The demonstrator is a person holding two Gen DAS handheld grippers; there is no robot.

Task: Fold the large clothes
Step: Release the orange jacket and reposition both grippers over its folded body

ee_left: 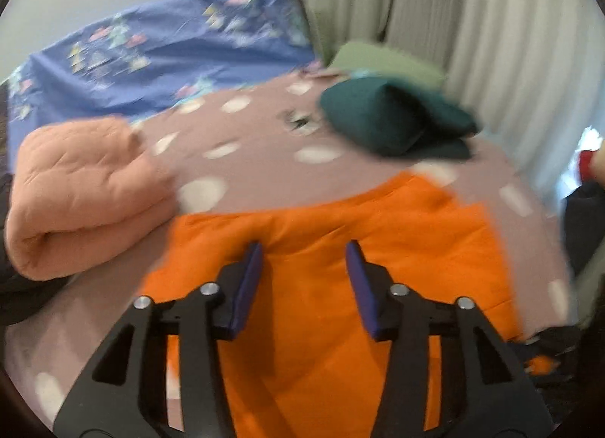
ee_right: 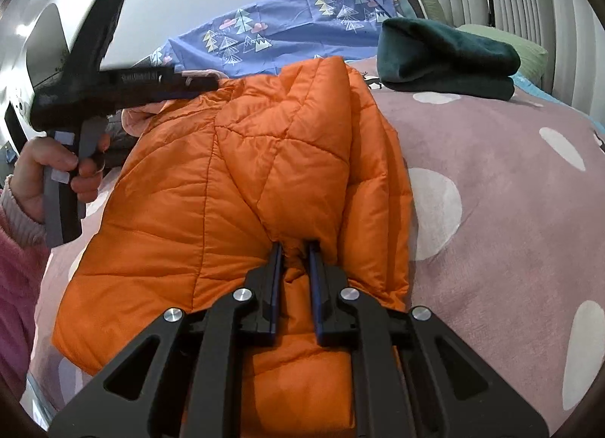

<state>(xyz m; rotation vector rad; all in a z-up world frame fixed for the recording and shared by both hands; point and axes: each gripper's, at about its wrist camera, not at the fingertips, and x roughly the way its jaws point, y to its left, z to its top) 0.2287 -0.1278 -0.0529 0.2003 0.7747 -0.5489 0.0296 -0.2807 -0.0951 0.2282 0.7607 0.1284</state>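
While the orange quilted jacket (ee_right: 242, 158) lies spread across the middle of the bed (ee_right: 510, 180), we list what we see.

Item one: our right claw (ee_right: 294, 249), lower centre of the right wrist view, its jaws drawn nearly together and pinching a fold of the jacket's padded fabric between the blue pads.

Item two: our left claw (ee_left: 304, 249), lower centre of the left wrist view, jaws standing partly apart above the orange cloth with nothing between them. That view is blurred, so we cannot tell whether the pads brush the fabric. In the right wrist view the same tool shows at upper left, gripped by a hand (ee_right: 56, 173) in a pink sleeve (ee_right: 19, 267), its tip over the jacket's far edge.

Item three: bed cover, mauve with white spots, under the jacket.

Item four: folded dark green blanket (ee_right: 450, 52), upper right, apart from the jacket.

Item five: rolled peach quilt (ee_left: 83, 196), left of the left wrist view, beside the jacket.

Item six: blue sheet with tree print (ee_right: 287, 25), top centre, behind the jacket.

Item seven: pale curtain (ee_left: 472, 22), upper right.
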